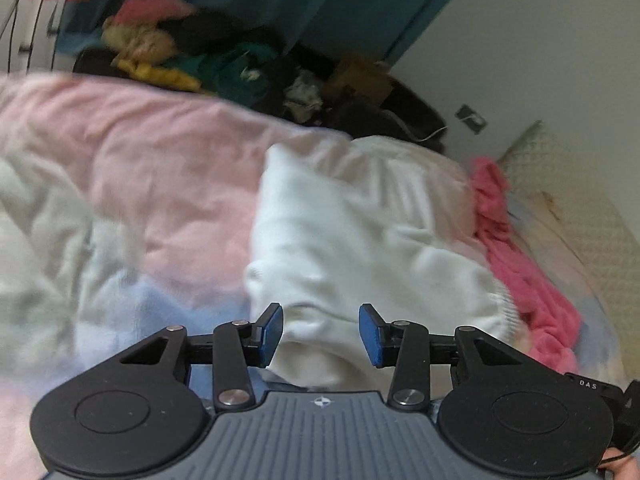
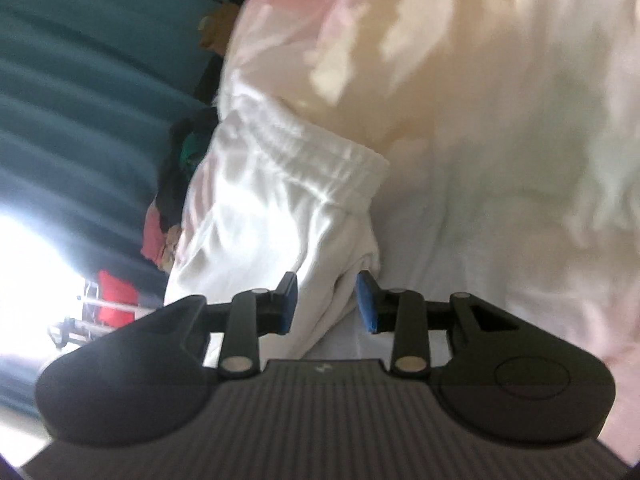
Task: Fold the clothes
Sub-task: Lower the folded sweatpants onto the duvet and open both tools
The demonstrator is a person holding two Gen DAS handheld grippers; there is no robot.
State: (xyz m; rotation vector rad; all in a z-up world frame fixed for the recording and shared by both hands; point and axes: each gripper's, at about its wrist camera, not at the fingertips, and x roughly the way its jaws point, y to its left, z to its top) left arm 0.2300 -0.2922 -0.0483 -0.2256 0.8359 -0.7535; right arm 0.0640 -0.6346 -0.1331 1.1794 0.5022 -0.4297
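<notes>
A white garment [image 1: 360, 240] lies crumpled on a bed with a pink and pale blue cover [image 1: 140, 184], a pink cloth [image 1: 520, 264] just to its right. The left claw [image 1: 321, 336] stands released, its blue pads apart with a white fold between them, unpressed. The right claw [image 2: 327, 302] is likewise released over the garment's edge near its ribbed waistband [image 2: 304, 148]. A heap of clothes [image 1: 208, 56] sits far behind the bed.

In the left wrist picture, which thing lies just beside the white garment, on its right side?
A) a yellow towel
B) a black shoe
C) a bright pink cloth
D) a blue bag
C: a bright pink cloth lies along the right edge of the white garment on the bed.
</notes>
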